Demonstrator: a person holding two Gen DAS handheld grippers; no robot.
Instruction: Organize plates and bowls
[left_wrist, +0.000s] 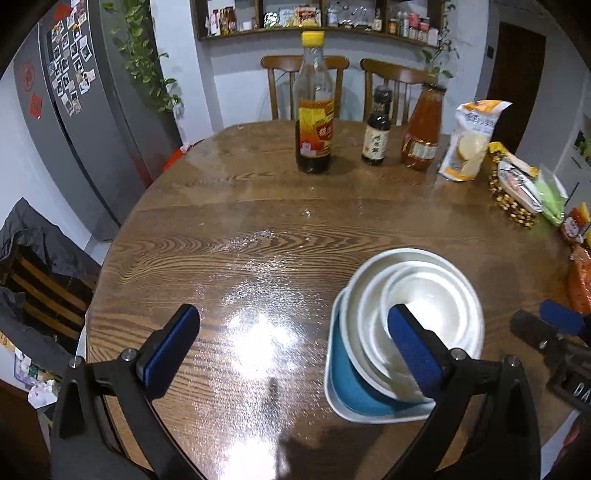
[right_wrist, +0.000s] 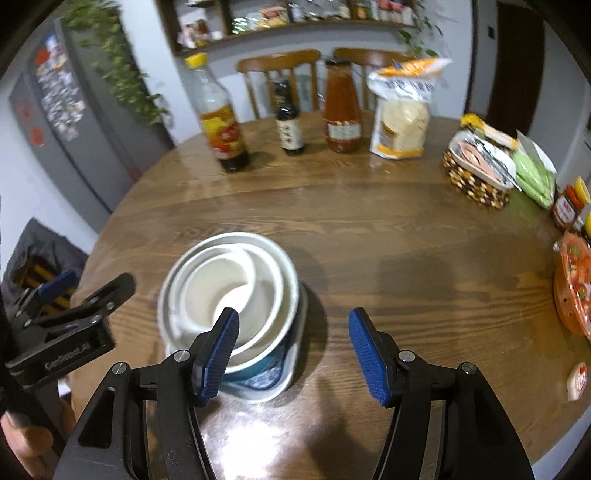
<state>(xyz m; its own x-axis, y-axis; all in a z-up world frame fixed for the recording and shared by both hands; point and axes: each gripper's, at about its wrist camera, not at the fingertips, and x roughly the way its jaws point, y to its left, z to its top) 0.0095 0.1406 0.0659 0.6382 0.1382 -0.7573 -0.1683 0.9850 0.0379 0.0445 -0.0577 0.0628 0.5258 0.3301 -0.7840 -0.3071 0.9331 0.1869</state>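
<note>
While both pairs of tongs are hanging above the round wooden worktop (left_wrist: 229, 236), the stack of dishes is sitting on it untouched, on the near side. The stack consists of white bowls (right_wrist: 229, 291) nested one inside another, resting on a blue plate with a white rim (left_wrist: 345, 384) — the bowls are sitting off-centre on the plate, toward its far edge.

The left tongs (left_wrist: 295, 343) are standing wide apart with nothing between the blue pads; the right-hand pad is overlapping the bowls in the left wrist view, but whether it is touching them cannot be told. The right tongs (right_wrist: 291, 350) are also standing apart and holding nothing; bare wood is showing between the pads, and the stack is lying behind the left-hand pad. Each pair is showing at the edge of the other's view, just beside the stack.

Along the far side of the worktop, well apart from the dishes, a yellow-capped bottle (left_wrist: 314, 114) of dark liquid, a small dark bottle (left_wrist: 376, 136), a red sauce bottle (left_wrist: 423, 129) and a bag of crackers (right_wrist: 402, 114) are standing in a row. To the right a patterned basket (right_wrist: 476, 173) is sitting with packets in it. Two wooden chairs (left_wrist: 391, 85) are standing behind the worktop.
</note>
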